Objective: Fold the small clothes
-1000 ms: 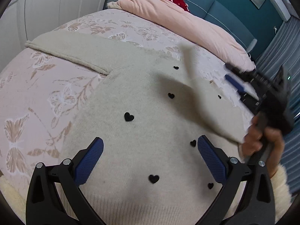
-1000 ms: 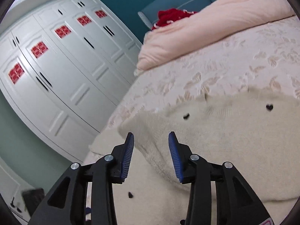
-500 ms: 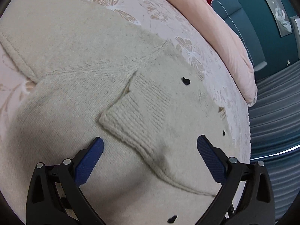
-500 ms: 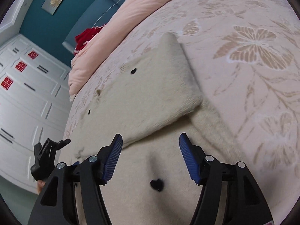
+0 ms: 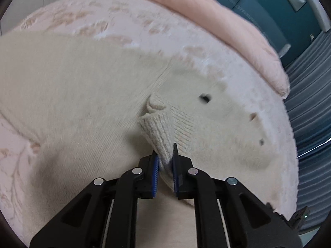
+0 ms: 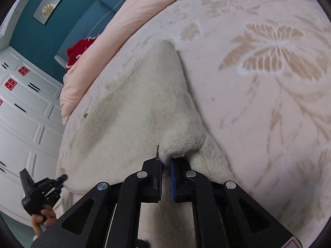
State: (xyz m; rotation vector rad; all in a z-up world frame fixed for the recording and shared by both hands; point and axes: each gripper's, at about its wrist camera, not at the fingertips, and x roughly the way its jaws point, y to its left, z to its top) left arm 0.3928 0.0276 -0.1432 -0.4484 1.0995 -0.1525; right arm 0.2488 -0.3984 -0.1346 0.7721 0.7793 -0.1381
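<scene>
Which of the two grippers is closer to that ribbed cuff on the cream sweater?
Left. The left gripper has its jaws shut on the ribbed cuff itself. The right gripper pinches a plain fold of the sweater elsewhere.

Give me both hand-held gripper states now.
Left hand-held gripper: closed on the ribbed cuff of the cream knit sweater.
Right hand-held gripper: closed on a fold of that sweater.

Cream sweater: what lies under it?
Under the cream sweater lies the pink floral bedspread, showing around its edges. Anything beneath its middle is covered. Both grippers, left and right, pinch its fabric.
</scene>
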